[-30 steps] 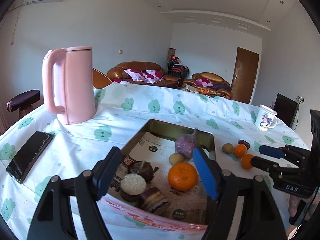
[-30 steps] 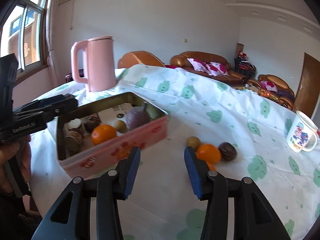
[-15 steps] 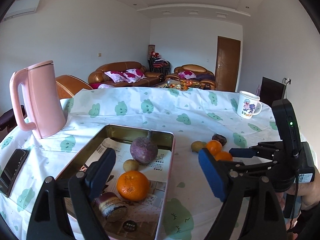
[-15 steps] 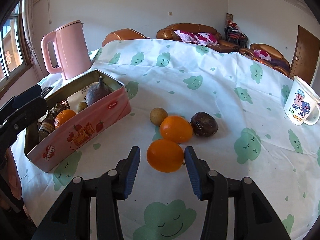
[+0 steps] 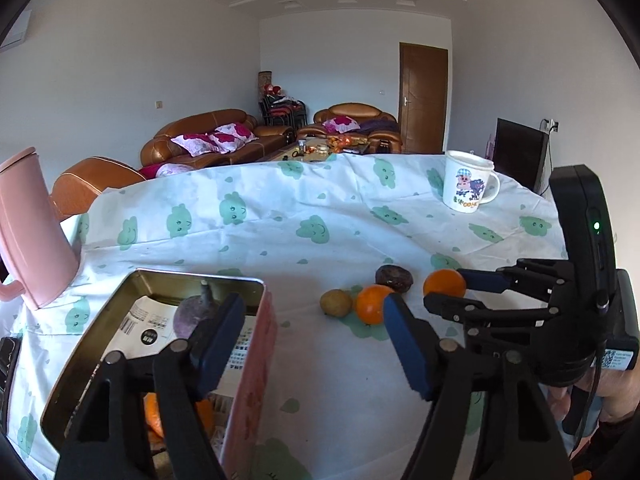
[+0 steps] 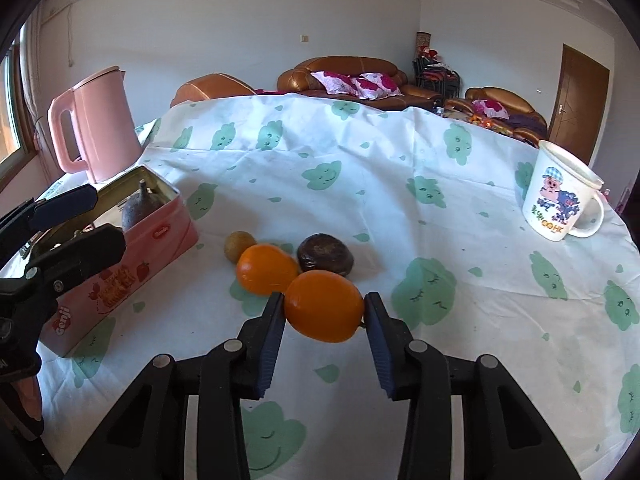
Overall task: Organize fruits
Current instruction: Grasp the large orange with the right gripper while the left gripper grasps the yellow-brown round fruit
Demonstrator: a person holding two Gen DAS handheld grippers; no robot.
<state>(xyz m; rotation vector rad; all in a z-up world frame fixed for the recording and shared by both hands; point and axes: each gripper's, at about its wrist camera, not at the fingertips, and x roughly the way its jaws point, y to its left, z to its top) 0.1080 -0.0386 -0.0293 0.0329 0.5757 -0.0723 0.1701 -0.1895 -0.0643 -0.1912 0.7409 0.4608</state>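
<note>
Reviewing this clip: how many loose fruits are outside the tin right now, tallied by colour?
Orange: 2, one on the cloth, one between the right hand-held gripper fingers
Dark brown: 1
Yellowish-brown: 1
Total: 4 outside the pink tin

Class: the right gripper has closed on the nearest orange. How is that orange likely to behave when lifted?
The orange is round and smooth, so it may slip or rotate between the right gripper's flat pads. If dropped, it would probably roll across the tablecloth.
</note>
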